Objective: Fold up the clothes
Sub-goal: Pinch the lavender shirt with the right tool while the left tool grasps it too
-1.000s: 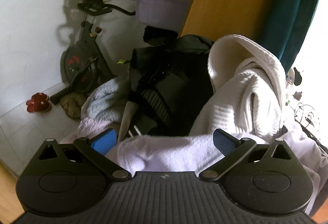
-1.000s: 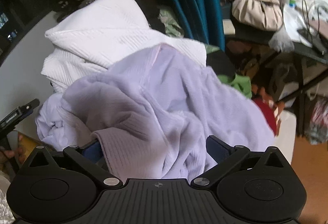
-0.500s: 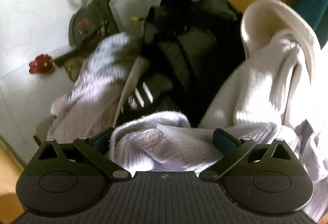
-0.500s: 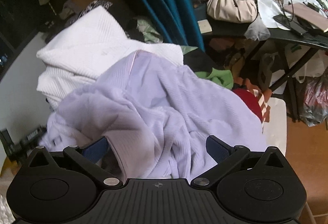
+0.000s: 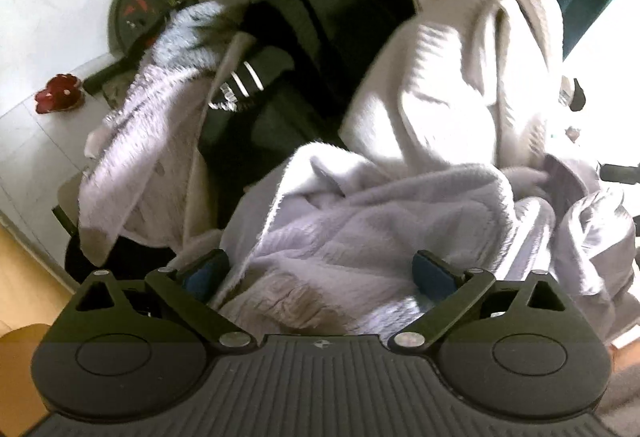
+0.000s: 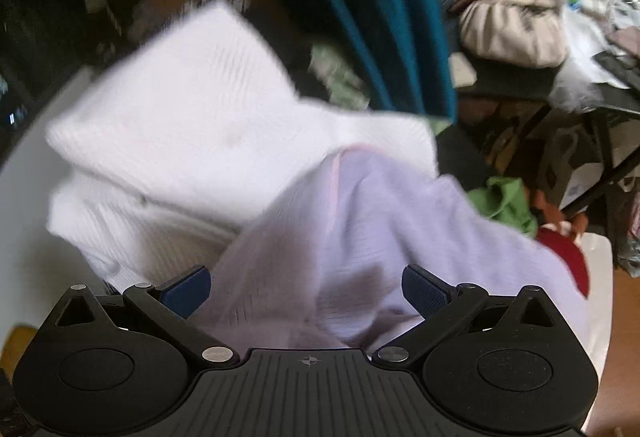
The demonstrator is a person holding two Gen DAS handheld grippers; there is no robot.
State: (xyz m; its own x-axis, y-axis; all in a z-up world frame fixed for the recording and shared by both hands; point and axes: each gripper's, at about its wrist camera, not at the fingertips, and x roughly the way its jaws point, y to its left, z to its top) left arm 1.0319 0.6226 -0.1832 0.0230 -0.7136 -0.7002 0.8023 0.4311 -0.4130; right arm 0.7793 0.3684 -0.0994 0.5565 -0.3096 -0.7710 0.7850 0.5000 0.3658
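A lilac ribbed garment [image 5: 380,221] lies crumpled at the front of a clothes pile. My left gripper [image 5: 320,269] is open, and the lilac cloth bunches between its blue pads without being clamped. In the right wrist view the same lilac garment [image 6: 380,217] rises in a peak, with my right gripper [image 6: 306,287] open around its lower folds. Behind it sits a white ribbed robe [image 5: 460,77], also seen as the white robe [image 6: 180,117]. A black garment [image 5: 312,37] and a fluffy pale garment [image 5: 140,157] lie to the left.
An exercise bike [image 5: 148,5] and a red object [image 5: 58,97] stand on the white floor at the left. A teal curtain [image 6: 380,17] hangs behind the pile. To the right are a cluttered table with a beige bag [image 6: 512,33], a green cloth [image 6: 504,201] and a red item [image 6: 564,253].
The left gripper has tipped down and come in over the lilac garment, which now fills more of its view. The right gripper has moved closer to the pile; its view is motion-blurred.
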